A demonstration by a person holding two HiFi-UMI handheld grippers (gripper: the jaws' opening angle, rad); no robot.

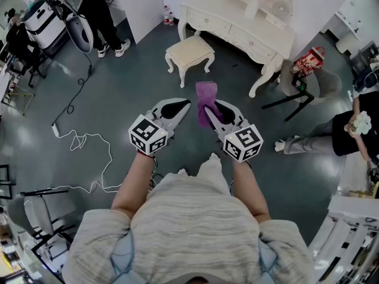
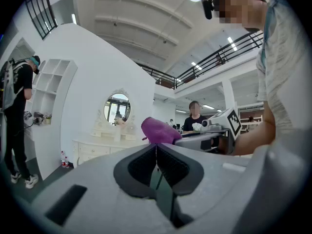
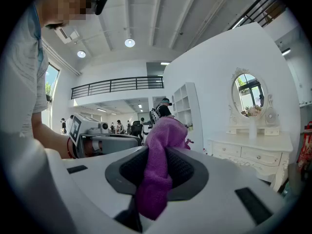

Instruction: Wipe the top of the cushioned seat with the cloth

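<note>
A purple cloth (image 1: 206,101) hangs from my right gripper (image 1: 212,106), whose jaws are shut on it; in the right gripper view the cloth (image 3: 158,167) fills the gap between the pads. My left gripper (image 1: 185,103) is shut and holds nothing; its pads meet in the left gripper view (image 2: 156,147). Both grippers are held level in front of the person's body, side by side. The cushioned seat (image 1: 189,50), a cream stool with carved legs, stands on the floor a good way ahead of both grippers. The cloth (image 2: 160,130) also shows in the left gripper view.
A cream dressing table (image 1: 237,25) with an oval mirror (image 2: 116,107) stands behind the stool. A white cable (image 1: 89,152) trails over the dark floor at the left. A person sits at the right (image 1: 349,132); another stands at the far left (image 1: 98,7). A black chair (image 1: 296,93) is right of the table.
</note>
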